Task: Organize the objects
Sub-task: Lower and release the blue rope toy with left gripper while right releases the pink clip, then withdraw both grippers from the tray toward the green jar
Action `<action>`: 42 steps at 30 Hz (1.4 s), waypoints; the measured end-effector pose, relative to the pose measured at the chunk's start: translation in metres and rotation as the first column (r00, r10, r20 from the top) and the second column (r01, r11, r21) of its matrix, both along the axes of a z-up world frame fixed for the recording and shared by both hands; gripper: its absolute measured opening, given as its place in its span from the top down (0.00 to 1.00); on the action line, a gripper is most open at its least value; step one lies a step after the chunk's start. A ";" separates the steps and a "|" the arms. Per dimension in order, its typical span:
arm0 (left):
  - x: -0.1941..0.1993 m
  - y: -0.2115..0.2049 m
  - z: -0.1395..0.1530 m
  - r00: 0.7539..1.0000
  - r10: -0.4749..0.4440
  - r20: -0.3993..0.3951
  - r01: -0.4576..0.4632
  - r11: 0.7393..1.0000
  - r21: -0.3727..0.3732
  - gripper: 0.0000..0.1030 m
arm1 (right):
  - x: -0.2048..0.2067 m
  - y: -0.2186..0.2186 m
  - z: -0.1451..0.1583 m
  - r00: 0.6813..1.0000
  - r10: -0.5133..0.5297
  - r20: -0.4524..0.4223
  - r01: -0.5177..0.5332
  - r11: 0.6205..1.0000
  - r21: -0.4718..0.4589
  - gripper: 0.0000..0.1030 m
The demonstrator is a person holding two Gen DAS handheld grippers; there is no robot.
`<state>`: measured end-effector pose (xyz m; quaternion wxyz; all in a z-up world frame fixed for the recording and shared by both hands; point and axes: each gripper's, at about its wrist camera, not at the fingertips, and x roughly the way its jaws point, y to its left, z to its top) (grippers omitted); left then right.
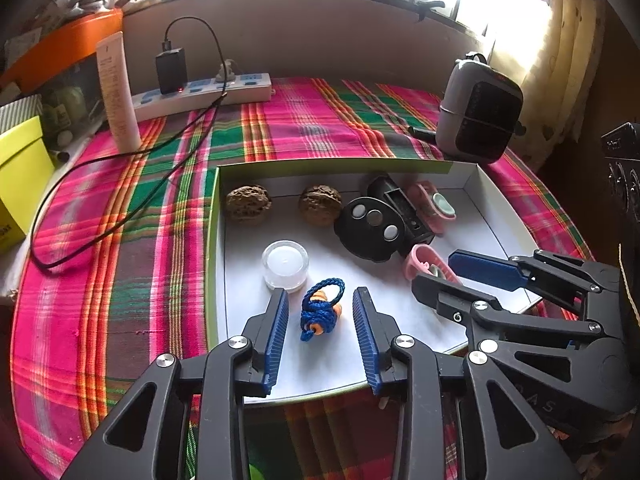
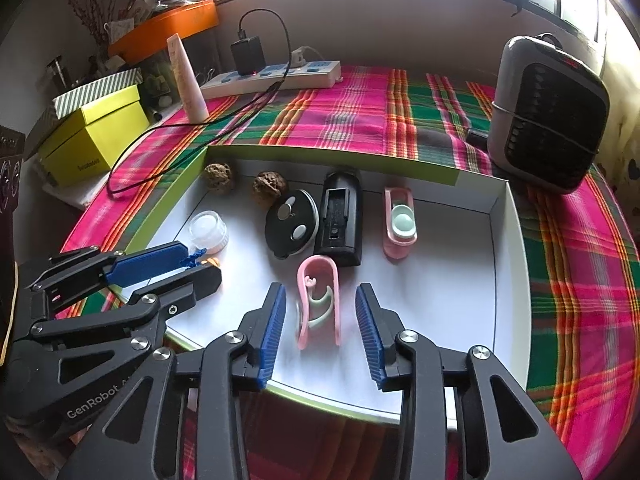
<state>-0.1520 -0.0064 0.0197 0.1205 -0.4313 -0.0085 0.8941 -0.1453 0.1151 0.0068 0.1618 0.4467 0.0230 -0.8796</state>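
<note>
A shallow white box (image 1: 500, 216) with green sides (image 2: 332, 156) lies on the plaid cloth. My left gripper (image 1: 320, 300) is open around a blue cord with orange earplugs (image 1: 320, 312) on the box floor. My right gripper (image 2: 320, 296) is open around a pink clip (image 2: 320, 300). In the box also lie two walnuts (image 1: 248, 202) (image 1: 320, 204), a clear jar (image 1: 285, 266), a black round disc (image 1: 372, 228), a black holder (image 2: 340, 218) and a second pink clip (image 2: 400, 222). Each gripper shows in the other's view, the right (image 1: 452, 270) and the left (image 2: 200, 260).
A grey heater (image 2: 548, 116) stands at the back right. A power strip (image 1: 204, 94) with a black charger and cable, a white tube (image 1: 118, 92), a yellow box (image 2: 96, 140) and an orange tray (image 2: 168, 28) sit at the back left.
</note>
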 end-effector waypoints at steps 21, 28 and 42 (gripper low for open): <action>0.035 -0.007 0.023 0.998 0.012 -0.055 -0.011 1.000 0.017 0.65 | 0.034 0.001 0.020 0.998 -0.029 -0.052 0.029 1.000 0.002 0.63; 0.053 -0.016 0.030 0.996 0.030 -0.079 -0.028 0.999 0.026 0.64 | 0.052 0.003 0.025 0.996 -0.036 -0.081 0.035 0.999 -0.009 0.63; 0.086 -0.030 0.032 0.995 0.046 -0.090 -0.041 0.998 0.052 0.59 | 0.080 0.002 0.029 0.992 -0.029 -0.122 0.027 0.999 -0.021 0.63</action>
